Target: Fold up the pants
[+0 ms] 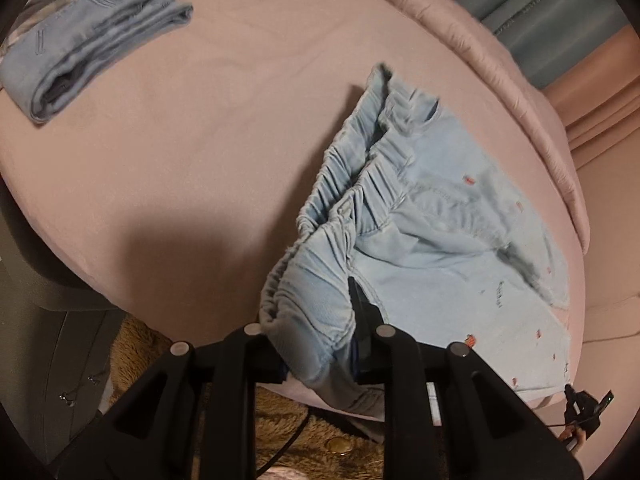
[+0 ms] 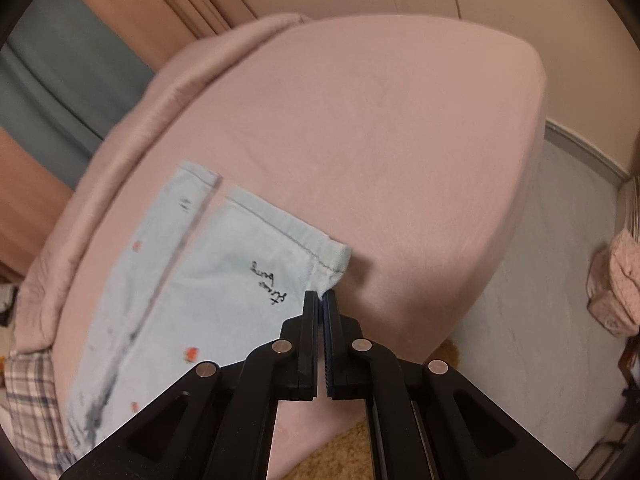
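Left wrist view shows my left gripper [image 1: 320, 344] clamped on the pants [image 1: 432, 216] waistband at lower centre, while my right gripper [image 2: 320, 300] pinches the hem corner, so I should lift both ends evenly, keeping tension.

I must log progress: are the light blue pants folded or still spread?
Spread: light blue pants lie flat, waistband in left gripper, hem in right gripper.

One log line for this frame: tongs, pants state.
left tongs: shut on pants waistband | right tongs: shut on leg hem | pants: spread on bed
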Demonstrator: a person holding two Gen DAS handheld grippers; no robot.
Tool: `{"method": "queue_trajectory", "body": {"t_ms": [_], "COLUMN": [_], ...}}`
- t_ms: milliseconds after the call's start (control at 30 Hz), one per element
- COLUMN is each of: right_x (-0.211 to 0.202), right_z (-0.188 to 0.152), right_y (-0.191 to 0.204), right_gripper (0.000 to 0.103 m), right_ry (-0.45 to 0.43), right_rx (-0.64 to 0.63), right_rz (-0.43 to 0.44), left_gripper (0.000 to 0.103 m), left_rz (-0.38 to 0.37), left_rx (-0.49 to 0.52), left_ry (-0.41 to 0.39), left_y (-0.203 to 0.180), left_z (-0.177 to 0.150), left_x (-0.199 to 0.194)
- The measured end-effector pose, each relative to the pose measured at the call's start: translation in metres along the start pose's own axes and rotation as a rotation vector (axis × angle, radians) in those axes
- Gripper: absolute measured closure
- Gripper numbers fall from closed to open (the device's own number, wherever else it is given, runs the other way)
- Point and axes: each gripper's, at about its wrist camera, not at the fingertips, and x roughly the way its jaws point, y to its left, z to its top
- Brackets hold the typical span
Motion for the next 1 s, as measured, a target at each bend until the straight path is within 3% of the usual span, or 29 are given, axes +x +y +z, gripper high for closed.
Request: {"method": "queue_trajectory", "body": {"t_ms": [67,200,367,467,533,567,600,667,700,733,800,1000], "right_x": [0.01,0.035,0.038,0.038,0.03,0.026,0.019,0.007,0.003,0.0,-0.001,0.045], "right_z": [-0.001,-0.01,-0.004,-0.001,0.003,0.007,0.01,0.014,0.018,0.022,0.023,0.028], "right_y": [0.0,-0.01,-0.014,-0.007,-0.002,0.002,0.008,0.023,0.036,0.054,0.086,0.205], "right_gripper": [0.101,0.101,0.103,0.103,0.103,0.103,0.102,0.097,0.085,0.063,0.045,0.045], "right_ry": [0.021,0.073,0.043,0.043,0.027,0.014,0.0,-0.021,-0.037,-0.049,-0.064,0.076], "right_rx": [-0.01,-0.006,-0.027,-0.055,-0.046,-0.04,-0.045,-0.079,-0.104,-0.136,-0.205,-0.357], "right_rz": [-0.03,-0.118,-0.242,-0.271,-0.287,-0.288,-0.28,-0.265,-0.245,-0.213,-0.138,0.127], "left_gripper": [0.08,0.078,0.071,0.052,0.034,0.029,0.022,0.019,0.019,0.019,0.019,0.023], "left_rz": [0.015,0.019,0.036,0.096,0.118,0.114,0.105,0.078,0.046,0.016,-0.061,-0.14], "left_rx": [-0.021,-0.016,-0.002,0.007,0.008,0.008,0.007,0.021,0.045,0.064,0.116,0.197], "left_ry": [0.036,0.026,0.033,0.013,-0.052,-0.088,-0.129,-0.174,-0.182,-0.18,-0.159,-0.04], "left_y": [0.005,0.005,0.003,-0.009,-0.013,-0.015,-0.02,-0.032,-0.043,-0.055,-0.078,-0.134], "left_z": [-0.003,-0.001,0.002,0.005,0.011,0.015,0.019,0.025,0.027,0.028,0.026,0.016], "left_x": [0.015,0.018,0.015,0.008,-0.009,-0.019,-0.03,-0.041,-0.044,-0.042,-0.033,0.015]}}
